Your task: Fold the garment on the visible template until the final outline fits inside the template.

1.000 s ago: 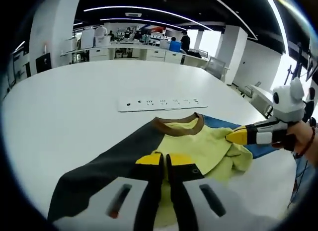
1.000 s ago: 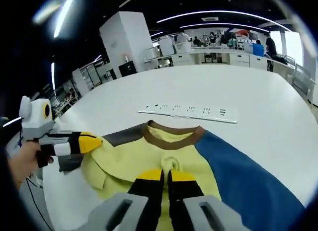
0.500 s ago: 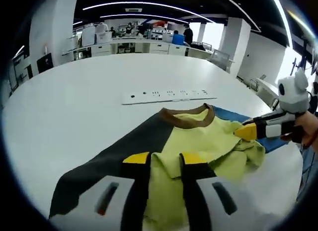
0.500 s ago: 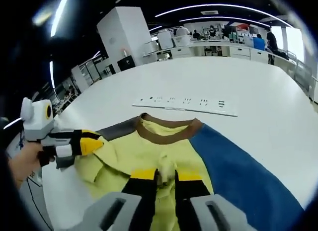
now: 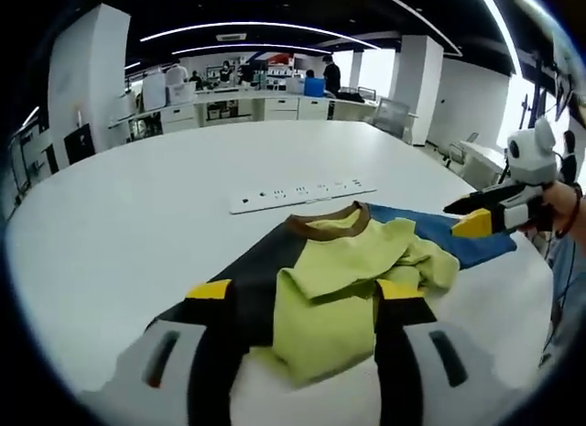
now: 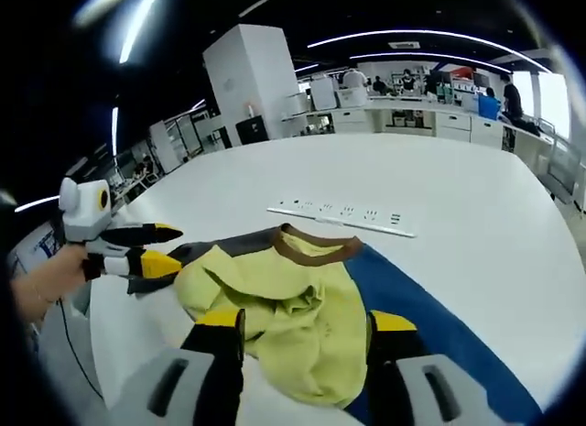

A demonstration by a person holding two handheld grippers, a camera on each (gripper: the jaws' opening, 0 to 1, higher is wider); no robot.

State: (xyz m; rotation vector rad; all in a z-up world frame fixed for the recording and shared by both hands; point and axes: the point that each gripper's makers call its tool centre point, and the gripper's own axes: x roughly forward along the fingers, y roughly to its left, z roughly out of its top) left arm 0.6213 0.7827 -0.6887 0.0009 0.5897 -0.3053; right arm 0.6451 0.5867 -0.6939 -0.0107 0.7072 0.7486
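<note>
Both tongs, left point(image 5: 300, 298) and right point(image 6: 305, 323), gape wide above the garment point(image 6: 293, 298).

no legible text, label, brand, number or sign in either view; markings on the power strip point(image 5: 302, 194) are too small to read.

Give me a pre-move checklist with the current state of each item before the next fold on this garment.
1. Left gripper free of cloth: ok, jaws wide apart, nothing held.
2. Right gripper free of cloth: ok, jaws wide apart, nothing held.
3. Garment lying flat: not ok, the yellow part is bunched in the middle.
4. Garment on the table: ok; its near hem is hidden behind the jaws.
5. Template outline visible: cannot tell, none can be made out.
6. Power strip apart from the garment: ok, it lies just beyond the brown collar.
</note>
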